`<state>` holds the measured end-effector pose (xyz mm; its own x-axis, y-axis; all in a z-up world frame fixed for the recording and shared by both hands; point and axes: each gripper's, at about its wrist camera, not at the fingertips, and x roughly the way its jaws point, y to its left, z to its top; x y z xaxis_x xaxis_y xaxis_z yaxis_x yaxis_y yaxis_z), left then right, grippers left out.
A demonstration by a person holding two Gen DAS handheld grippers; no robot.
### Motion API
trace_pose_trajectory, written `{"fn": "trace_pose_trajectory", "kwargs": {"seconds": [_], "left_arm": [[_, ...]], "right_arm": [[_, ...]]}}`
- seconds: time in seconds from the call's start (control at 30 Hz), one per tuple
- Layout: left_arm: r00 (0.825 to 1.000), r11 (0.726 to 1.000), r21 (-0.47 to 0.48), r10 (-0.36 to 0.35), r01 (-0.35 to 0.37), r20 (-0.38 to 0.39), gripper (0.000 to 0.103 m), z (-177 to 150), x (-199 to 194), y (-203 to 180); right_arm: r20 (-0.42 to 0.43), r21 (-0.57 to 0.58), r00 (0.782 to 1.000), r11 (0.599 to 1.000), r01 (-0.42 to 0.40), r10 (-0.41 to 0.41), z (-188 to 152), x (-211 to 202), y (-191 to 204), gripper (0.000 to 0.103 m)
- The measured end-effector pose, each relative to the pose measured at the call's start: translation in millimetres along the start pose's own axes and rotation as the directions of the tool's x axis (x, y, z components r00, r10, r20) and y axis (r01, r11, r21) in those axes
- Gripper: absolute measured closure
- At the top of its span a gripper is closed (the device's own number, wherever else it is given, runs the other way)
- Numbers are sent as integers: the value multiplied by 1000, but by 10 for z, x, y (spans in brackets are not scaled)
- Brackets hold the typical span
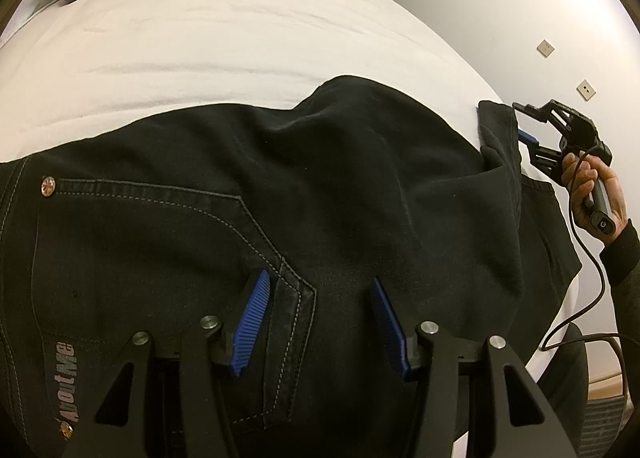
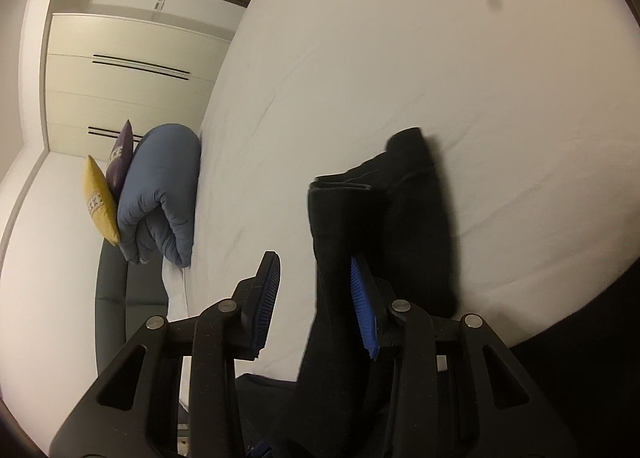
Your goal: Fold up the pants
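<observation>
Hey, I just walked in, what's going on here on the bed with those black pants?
A person is folding black pants on a white bed, with a handheld gripper in each hand. The left gripper hangs open over the seat of the pants by the back pocket, its pads not pinching cloth. Off to the side, the right gripper is at the leg end, where the cloth lies against one blue pad and the other pad stands clear. A blue duvet is bunched at the bed's far end.

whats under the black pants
The black pants lie on the bed's white sheet, visible all around them. Whatever sits directly beneath the fabric is covered and cannot be seen.
</observation>
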<state>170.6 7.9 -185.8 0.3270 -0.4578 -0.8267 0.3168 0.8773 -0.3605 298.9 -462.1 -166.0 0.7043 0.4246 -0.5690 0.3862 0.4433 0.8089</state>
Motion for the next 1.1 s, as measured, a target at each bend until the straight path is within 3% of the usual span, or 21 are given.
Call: {"fn": "trace_pose_trajectory", "kwargs": {"seconds": [0.1,0.2,0.3,0.33,0.4,0.43,0.53,0.77,0.83,0.93,1.03,1.1], "left_arm": [[1000,1000,-1,0,0,0,49,4,1,-1],[1000,1000,-2,0,0,1,49,5,5,-2],[1000,1000,-1,1,-1,2,49,6,8,0],[1000,1000,1,1,-1,1,49,3,7,0],[1000,1000,6,3,-3,0,49,10,9,2],[1000,1000,7,4,-4,-1,49,14,8,4],[1000,1000,8,6,-6,-3,49,21,4,7],[1000,999,-16,-28,28,-7,49,44,1,88],[999,999,-32,-44,43,-9,49,63,-2,128],[998,997,-42,-57,57,-11,49,75,-5,163],[998,998,-29,-56,55,-11,49,76,-2,171],[998,998,-22,-54,54,-14,49,79,4,177]], "right_arm": [[-20,-11,1000,1000,6,-6,-13,38,-2,69],[-35,3,994,995,103,-103,2,118,-125,70],[-9,63,996,994,88,-88,-3,76,-272,71],[0,58,996,995,84,-84,-22,52,-286,73],[-5,28,995,995,98,-98,-50,62,-261,95],[-15,0,993,993,115,-115,-68,83,-220,101],[7,-67,992,990,123,-123,-123,-1,-74,101],[93,-184,995,983,-14,32,-207,-689,726,101],[141,-254,982,964,-84,122,-228,-1012,1101,101],[193,-337,963,935,-114,187,-395,-1484,1341,101],[258,-287,946,951,-118,196,-693,-1912,933,101],[313,-166,942,983,-72,122,-942,-2150,333,101]]}}
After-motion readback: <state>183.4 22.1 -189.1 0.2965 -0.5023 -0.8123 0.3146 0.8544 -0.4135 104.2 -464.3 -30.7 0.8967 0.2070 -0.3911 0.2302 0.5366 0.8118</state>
